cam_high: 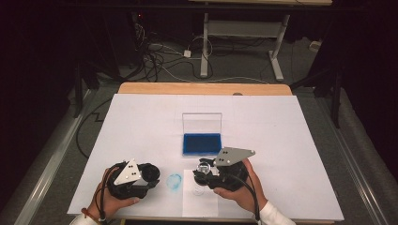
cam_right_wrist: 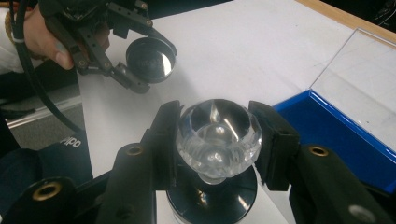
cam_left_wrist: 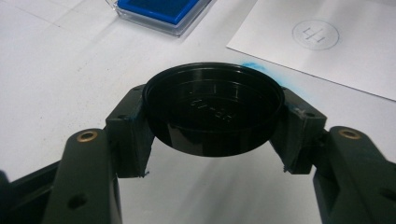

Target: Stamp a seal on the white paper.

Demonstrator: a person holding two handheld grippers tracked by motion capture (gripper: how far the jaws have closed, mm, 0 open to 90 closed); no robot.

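A round stamp with a clear faceted knob (cam_right_wrist: 218,135) and a black base (cam_right_wrist: 212,198) sits between the jaws of my right gripper (cam_right_wrist: 218,140), which is shut on the knob. In the high view this gripper (cam_high: 204,168) hovers over a white paper slip (cam_high: 199,201) that bears a faint round print (cam_high: 197,191). My left gripper (cam_left_wrist: 212,121) is shut on a black round cap (cam_left_wrist: 212,107), held just above the table. It is at the near left (cam_high: 149,174). The open blue ink pad (cam_high: 202,144) lies beyond both.
The ink pad's clear lid (cam_high: 202,123) stands upright behind it. A blue ink smudge (cam_high: 174,182) marks the white sheet (cam_high: 281,136) between the grippers. The wooden table edge (cam_high: 204,88) runs along the far side, with cables on the floor beyond.
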